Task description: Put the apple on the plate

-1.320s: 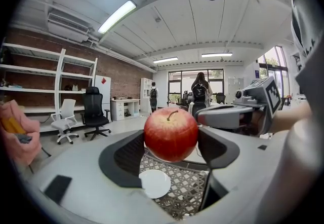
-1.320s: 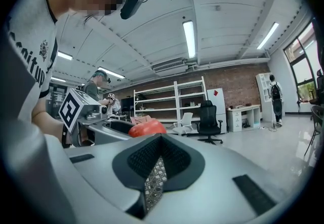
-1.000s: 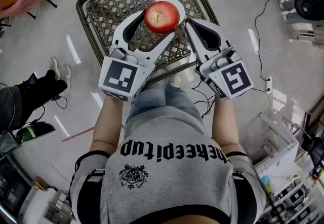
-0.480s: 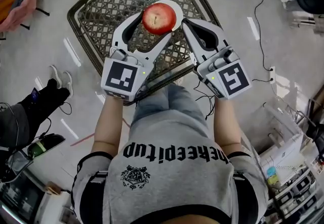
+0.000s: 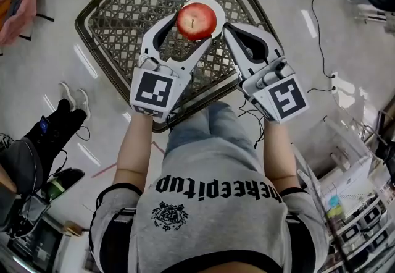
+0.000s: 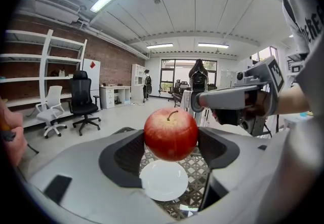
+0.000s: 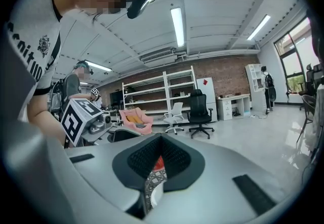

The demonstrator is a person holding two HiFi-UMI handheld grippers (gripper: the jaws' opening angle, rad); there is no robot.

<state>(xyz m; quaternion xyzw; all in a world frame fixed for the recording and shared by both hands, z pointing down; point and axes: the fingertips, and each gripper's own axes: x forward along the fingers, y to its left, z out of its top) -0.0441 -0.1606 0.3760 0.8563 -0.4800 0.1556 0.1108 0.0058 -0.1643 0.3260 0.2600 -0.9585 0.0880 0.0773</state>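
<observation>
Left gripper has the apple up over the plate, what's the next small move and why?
Probably lower the left gripper straight down. Its jaws clamp the apple, which hangs above the white plate with a clear gap. The plate lies almost directly beneath it, so only a short descent seems needed before opening.

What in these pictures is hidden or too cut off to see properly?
- Plate: head view, the apple covers most of it.
- Apple: right gripper view, the shut right gripper leaves only a red sliver.
- Table: head view, far corner cut by the top edge.
</observation>
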